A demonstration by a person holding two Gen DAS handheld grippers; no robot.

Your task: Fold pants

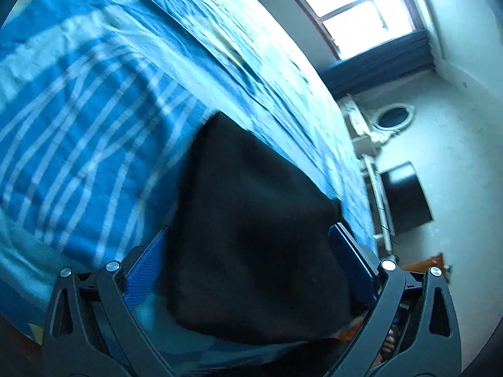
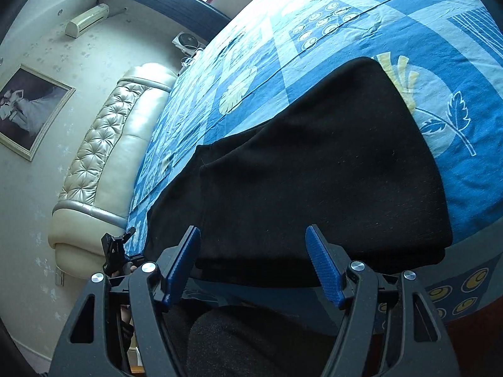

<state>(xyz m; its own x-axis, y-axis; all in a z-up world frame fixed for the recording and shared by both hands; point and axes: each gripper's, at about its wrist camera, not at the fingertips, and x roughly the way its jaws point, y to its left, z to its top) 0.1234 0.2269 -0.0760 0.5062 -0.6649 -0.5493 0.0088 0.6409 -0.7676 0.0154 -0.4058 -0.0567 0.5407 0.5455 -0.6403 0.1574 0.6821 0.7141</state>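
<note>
Black pants lie folded flat on a bed with a blue patterned sheet. In the right wrist view my right gripper is open, its blue pads standing apart over the near edge of the pants, holding nothing. In the left wrist view the pants lie between the wide-open blue pads of my left gripper, which is not closed on the cloth. The left gripper also shows small at the bed's edge in the right wrist view.
A padded cream headboard stands at the bed's far end under a framed picture. A window, a white dresser with an oval mirror and a dark screen are beyond the bed's side.
</note>
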